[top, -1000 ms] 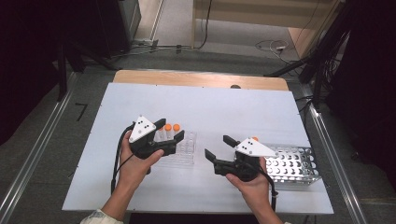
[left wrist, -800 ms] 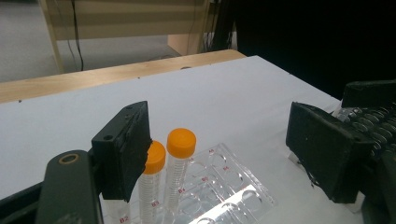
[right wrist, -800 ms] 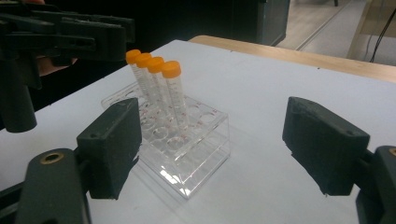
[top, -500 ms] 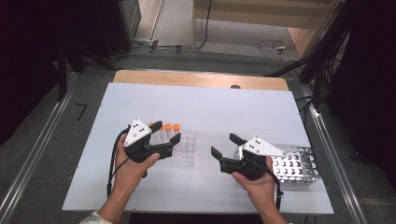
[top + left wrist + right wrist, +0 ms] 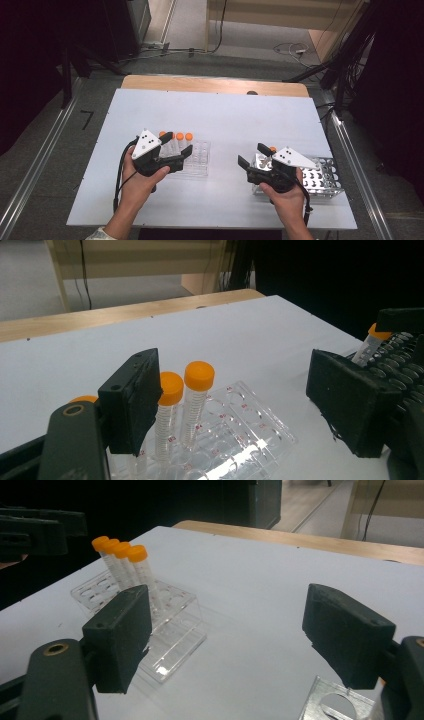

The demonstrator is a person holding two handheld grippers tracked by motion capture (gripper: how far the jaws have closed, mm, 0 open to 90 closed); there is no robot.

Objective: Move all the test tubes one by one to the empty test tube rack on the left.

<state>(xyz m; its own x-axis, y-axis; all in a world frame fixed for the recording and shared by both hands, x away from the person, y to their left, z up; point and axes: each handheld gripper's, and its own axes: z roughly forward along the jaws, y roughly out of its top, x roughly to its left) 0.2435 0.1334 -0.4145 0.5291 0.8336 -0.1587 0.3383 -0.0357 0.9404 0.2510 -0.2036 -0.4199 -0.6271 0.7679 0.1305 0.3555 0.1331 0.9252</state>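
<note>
orange-capped tubes (image 5: 180,136) stand upright in a row at the far left end of a clear plastic rack (image 5: 196,160), which lies on the white table (image 5: 220,115) left of centre. in the high view three caps show, side by side and touching or nearly so; in the right gripper view four caps can be counted in that same line. the left gripper (image 5: 179,148), held in the person's left hand (image 5: 141,176), sits just at the near left corner of the clear rack, its far jaw reaching close beside the leftmost cap. its jaws stand wide apart with nothing pressed between them: in the left gripper view one black pad is just in front of the tubes, overlapping them in the picture, while the other pad is well off to the side, so the tubes are not clasped. the right gripper (image 5: 252,155), held in the right hand (image 5: 284,196), hovers over the left end of a metal rack (image 5: 325,176) that rests near the table's right edge, well apart from the clear rack. its jaws are also spread wide and empty, as the right gripper view shows, with bare table between the two pads. one more orange-capped tube (image 5: 272,149) stands in the metal rack just behind that gripper; the left gripper view shows it tilted.
</note>
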